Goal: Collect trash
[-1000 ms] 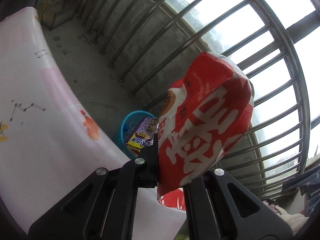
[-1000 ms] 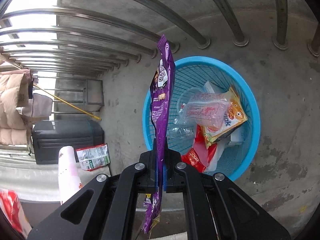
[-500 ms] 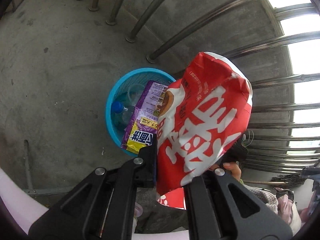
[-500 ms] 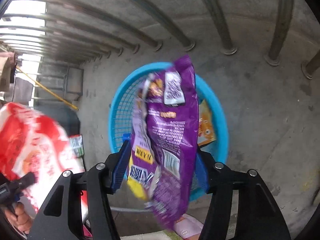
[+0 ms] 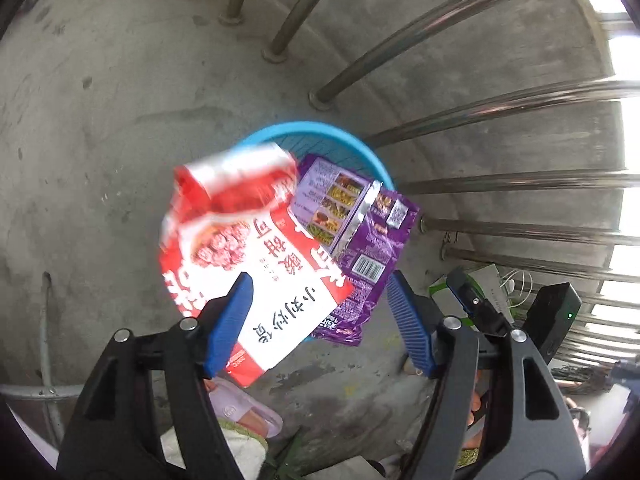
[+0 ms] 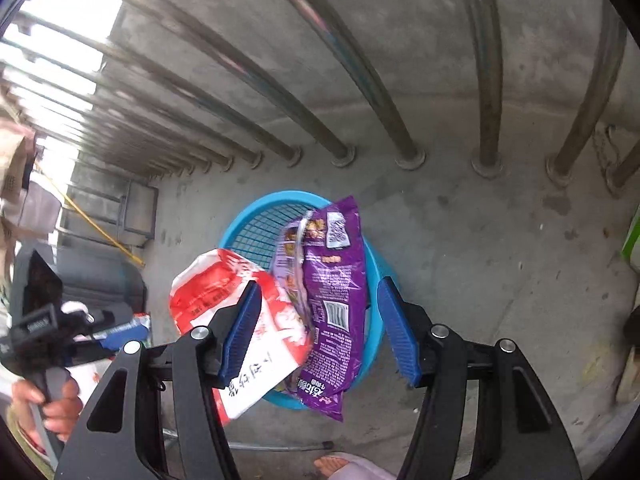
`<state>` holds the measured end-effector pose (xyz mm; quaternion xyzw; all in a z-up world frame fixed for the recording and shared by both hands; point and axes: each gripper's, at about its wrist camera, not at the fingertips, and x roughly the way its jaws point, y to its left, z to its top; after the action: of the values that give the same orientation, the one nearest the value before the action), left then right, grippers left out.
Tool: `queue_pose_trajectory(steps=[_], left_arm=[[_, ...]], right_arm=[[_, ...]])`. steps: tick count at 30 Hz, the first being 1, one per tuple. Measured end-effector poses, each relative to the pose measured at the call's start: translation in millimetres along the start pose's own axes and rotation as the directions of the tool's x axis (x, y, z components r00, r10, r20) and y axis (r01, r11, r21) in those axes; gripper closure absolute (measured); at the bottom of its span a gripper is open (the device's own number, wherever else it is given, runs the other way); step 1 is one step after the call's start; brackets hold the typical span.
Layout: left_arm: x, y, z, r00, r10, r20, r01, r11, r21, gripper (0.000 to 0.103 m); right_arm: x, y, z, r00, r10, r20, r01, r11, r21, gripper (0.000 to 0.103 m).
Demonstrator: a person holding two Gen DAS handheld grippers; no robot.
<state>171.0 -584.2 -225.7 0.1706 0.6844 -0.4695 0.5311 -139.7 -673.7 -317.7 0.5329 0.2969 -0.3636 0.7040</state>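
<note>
my left gripper [image 5: 320, 322] and right gripper [image 6: 318, 330] both stand spread wide, gripping nothing. the red packet [image 5: 248, 264] and purple packet [image 6: 328, 300] sit over the blue basket [image 6: 256, 220], straight ahead of both grippers, long axes pointing away from me. red looks crumpled and blurred, purple flat and glossy, its near end overhanging the basket's near rim. neither gripper looks clearly nearer, i judge.

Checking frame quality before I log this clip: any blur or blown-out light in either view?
Left wrist view: the red bag smears at its top edge, and window light clips at far right. Right wrist view: sky at upper left blows out; the purple bag reads fairly sharp.
</note>
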Motion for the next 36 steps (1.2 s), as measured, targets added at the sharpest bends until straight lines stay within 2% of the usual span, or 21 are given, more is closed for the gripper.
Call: queue_pose_trajectory(steps=[3,5,9,11,13,17,18,22,24,27,28,29,31,34,36], left_arm=[[-25,-2,-2,0.998,0.006,0.068,-0.008,0.999,0.031,0.038],[-52,-1,-5,0.992,-0.006,0.125,-0.001,0.999,0.051,0.038],[-116,2,-23,0.969,-0.021,0.245,-0.001,0.996,0.087,0.038],[-155,9,-42,0.952,-0.021,0.306,-0.011,0.995,0.1,0.037],[-193,22,-69,0.928,0.011,0.371,-0.047,0.995,0.089,0.037],[-246,50,-129,0.892,0.079,0.445,-0.1,0.995,0.025,0.036],[-259,57,-145,0.885,0.092,0.457,-0.108,0.994,0.009,0.036],[-287,85,-214,0.853,0.134,0.505,-0.105,0.991,-0.085,0.036],[-294,99,-248,0.834,0.155,0.529,-0.087,0.985,-0.151,0.036],[-301,114,-293,0.812,0.202,0.548,-0.075,0.967,-0.245,0.036],[-304,118,-307,0.801,0.219,0.557,-0.074,0.96,-0.27,0.036],[-308,121,-319,0.792,0.231,0.566,-0.07,0.954,-0.292,0.036],[-312,129,-340,0.775,0.247,0.581,-0.053,0.942,-0.33,0.036],[-318,139,-367,0.751,0.268,0.603,-0.018,0.922,-0.387,0.036],[-320,144,-378,0.738,0.278,0.615,-0.002,0.912,-0.409,0.036]], right_arm=[[-1,29,-1,1.0,-0.013,0.0,0.012,0.994,-0.107,0.044],[6,50,-4,1.0,0.015,-0.025,-0.02,0.985,-0.174,0.044],[34,86,-7,0.994,0.013,-0.109,-0.042,0.96,-0.276,0.044],[58,99,-10,0.986,-0.034,-0.166,-0.022,0.946,-0.324,0.035],[85,99,-14,0.967,-0.138,-0.213,0.056,0.934,-0.352,0.035],[125,72,-21,0.903,-0.288,-0.319,0.201,0.939,-0.277,0.035],[127,64,-23,0.896,-0.291,-0.336,0.215,0.945,-0.246,0.035],[130,49,-28,0.897,-0.208,-0.391,0.145,0.972,-0.185,0.035],[131,50,-31,0.89,-0.206,-0.406,0.129,0.969,-0.209,0.047],[134,57,-31,0.874,-0.243,-0.42,0.147,0.958,-0.247,0.075],[134,58,-31,0.873,-0.251,-0.417,0.154,0.955,-0.252,0.091],[131,59,-31,0.876,-0.252,-0.412,0.157,0.955,-0.25,0.098],[117,65,-28,0.897,-0.239,-0.371,0.15,0.956,-0.251,0.099],[77,81,-21,0.945,-0.215,-0.248,0.141,0.947,-0.287,0.1],[48,83,-14,0.964,-0.211,-0.165,0.156,0.943,-0.293,0.1]])
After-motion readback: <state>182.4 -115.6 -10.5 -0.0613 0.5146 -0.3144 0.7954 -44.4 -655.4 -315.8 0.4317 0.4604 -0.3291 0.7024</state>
